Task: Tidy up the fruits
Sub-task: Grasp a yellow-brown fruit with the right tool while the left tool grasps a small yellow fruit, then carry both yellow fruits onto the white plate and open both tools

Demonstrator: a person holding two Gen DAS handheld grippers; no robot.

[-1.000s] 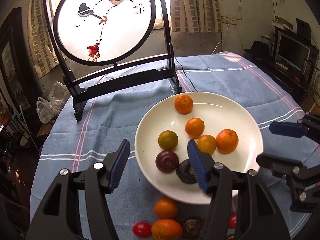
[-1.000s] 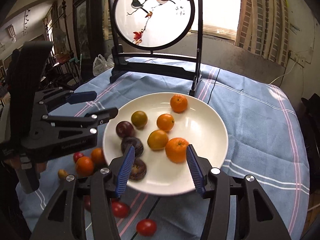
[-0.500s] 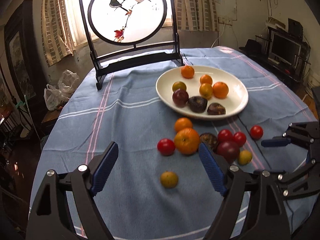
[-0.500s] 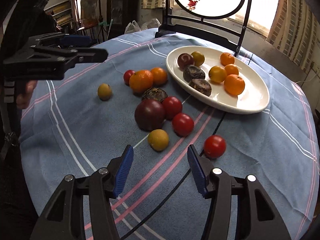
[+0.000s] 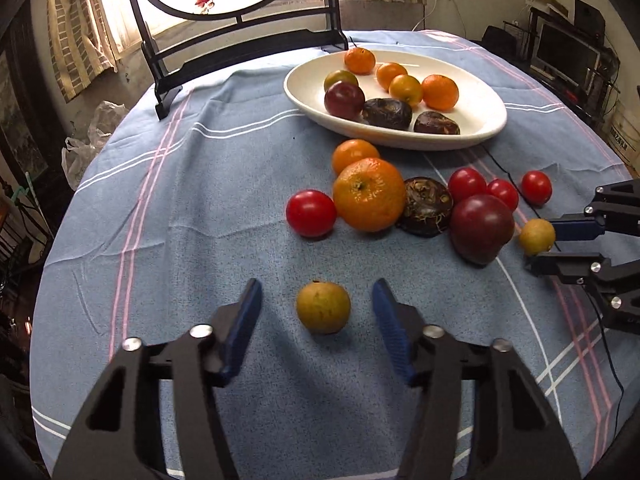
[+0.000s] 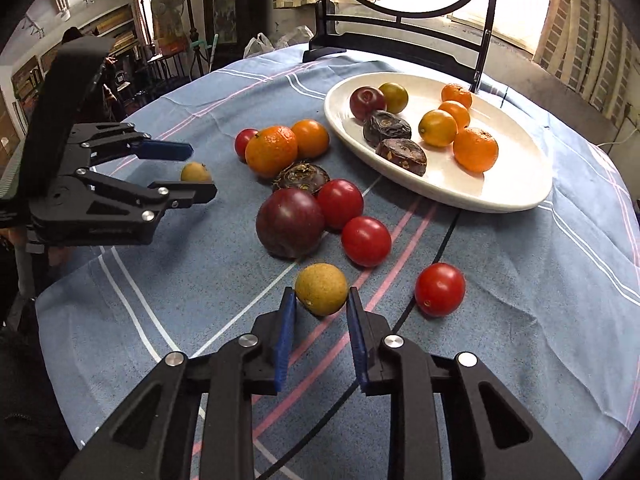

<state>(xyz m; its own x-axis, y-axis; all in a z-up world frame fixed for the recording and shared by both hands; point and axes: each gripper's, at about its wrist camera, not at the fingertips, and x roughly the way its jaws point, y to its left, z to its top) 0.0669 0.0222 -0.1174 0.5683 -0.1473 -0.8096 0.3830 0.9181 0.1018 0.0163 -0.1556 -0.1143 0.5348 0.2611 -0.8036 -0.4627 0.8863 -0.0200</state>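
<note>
My left gripper (image 5: 317,296) is open, its blue fingers on either side of a small yellow-green fruit (image 5: 323,307) on the blue cloth, not touching it. My right gripper (image 6: 321,300) has its fingers close around a small yellow fruit (image 6: 321,289), which also shows in the left wrist view (image 5: 537,236); whether the pads press it I cannot tell. A white plate (image 5: 304,92) holds several oranges, a plum and dark fruits. Loose fruit lies between: a big orange (image 5: 369,194), a dark plum (image 5: 482,227), red tomatoes (image 5: 311,213).
A black stand with a round painted screen (image 5: 240,46) stands behind the plate. A thin black cable (image 6: 444,248) runs across the cloth. The round table's edge drops off at left and right, with furniture beyond.
Both grippers pulled back from above the plate and came down low over the cloth. The left now straddles the yellow-green fruit; the right has narrowed around the small yellow fruit.
</note>
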